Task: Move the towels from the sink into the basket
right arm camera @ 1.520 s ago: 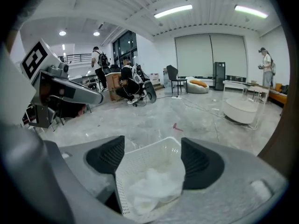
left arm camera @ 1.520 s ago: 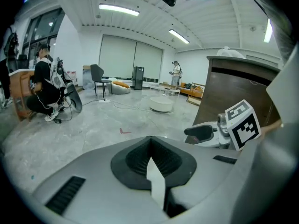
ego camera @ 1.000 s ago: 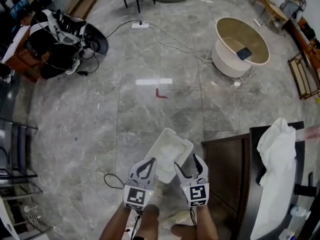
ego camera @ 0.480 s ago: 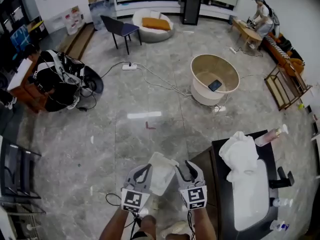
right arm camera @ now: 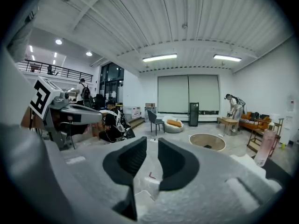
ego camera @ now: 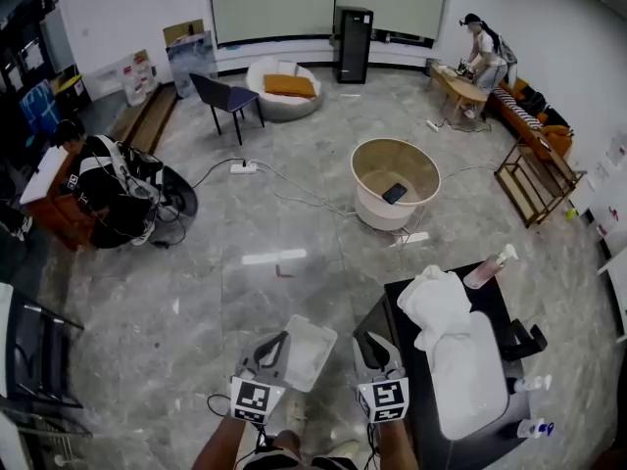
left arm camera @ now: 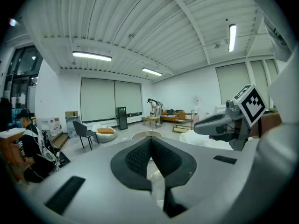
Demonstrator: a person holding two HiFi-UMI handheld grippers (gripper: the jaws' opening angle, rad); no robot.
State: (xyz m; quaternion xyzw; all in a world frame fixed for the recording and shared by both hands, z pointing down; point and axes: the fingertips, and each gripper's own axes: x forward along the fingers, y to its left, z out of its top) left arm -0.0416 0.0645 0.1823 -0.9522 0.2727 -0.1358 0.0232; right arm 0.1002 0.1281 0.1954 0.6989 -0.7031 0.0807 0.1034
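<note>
A white towel [ego camera: 431,306] lies heaped on the far end of the white sink [ego camera: 482,392], which is set in a dark counter [ego camera: 394,300] at the right. The white basket [ego camera: 312,355] stands on the floor left of the counter. Both grippers are held low at the near side of the basket, well short of the towel. My left gripper [ego camera: 278,339] [left arm camera: 150,139] has its jaws together with nothing in them. On my right gripper [ego camera: 369,339] [right arm camera: 152,142] the jaws are closing, with a narrow gap left and nothing between them.
A pump bottle [ego camera: 487,267] and a dark faucet [ego camera: 529,341] stand by the sink. A round beige tub [ego camera: 395,179] with a phone in it sits further out. Cables [ego camera: 294,196] cross the marble floor. A chair [ego camera: 227,98], bags [ego camera: 122,199] and a person [ego camera: 482,47] are beyond.
The head view has tilted up, so more of the room shows and the counter, sink and towel sit lower and further left in the picture. The right gripper's jaws have narrowed.
</note>
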